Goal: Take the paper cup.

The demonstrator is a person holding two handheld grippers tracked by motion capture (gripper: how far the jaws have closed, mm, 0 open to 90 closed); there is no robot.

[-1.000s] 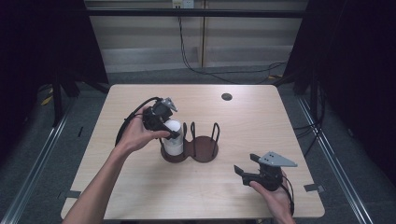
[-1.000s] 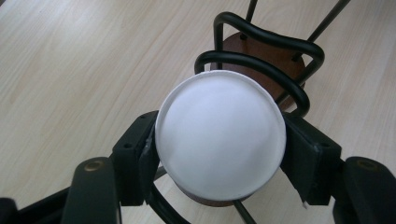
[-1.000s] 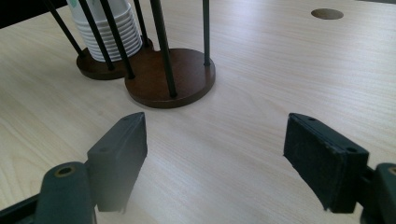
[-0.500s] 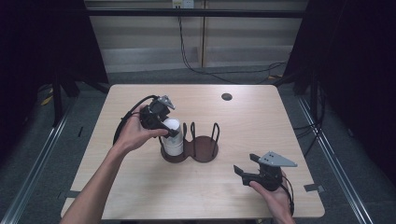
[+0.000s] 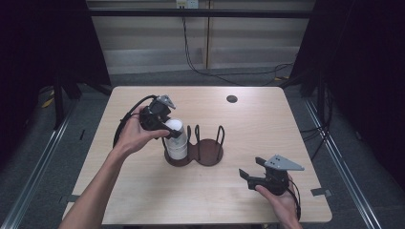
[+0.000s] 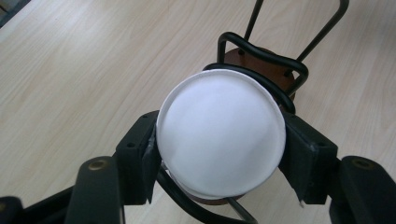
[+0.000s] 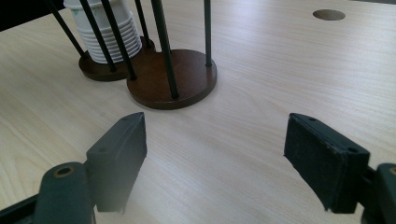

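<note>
A stack of white paper cups (image 5: 176, 143) stands upside down in the left bay of a brown two-bay holder (image 5: 208, 155) with black wire loops. My left gripper (image 5: 174, 131) reaches the stack's top from the left. Its jaws have just been closing, and both pads press the sides of the top cup (image 6: 222, 140), whose flat white bottom faces the camera. My right gripper (image 5: 251, 168) rests near the table's front right with its jaws open and nothing between them (image 7: 215, 149). From there the cups (image 7: 109, 39) and the empty right bay (image 7: 182, 79) lie ahead.
The wire loops (image 6: 261, 53) rise close around the cup stack. A dark round hole (image 5: 232, 98) sits in the tabletop at the back right. The left gripper's black cable (image 5: 125, 125) loops over the table's left side.
</note>
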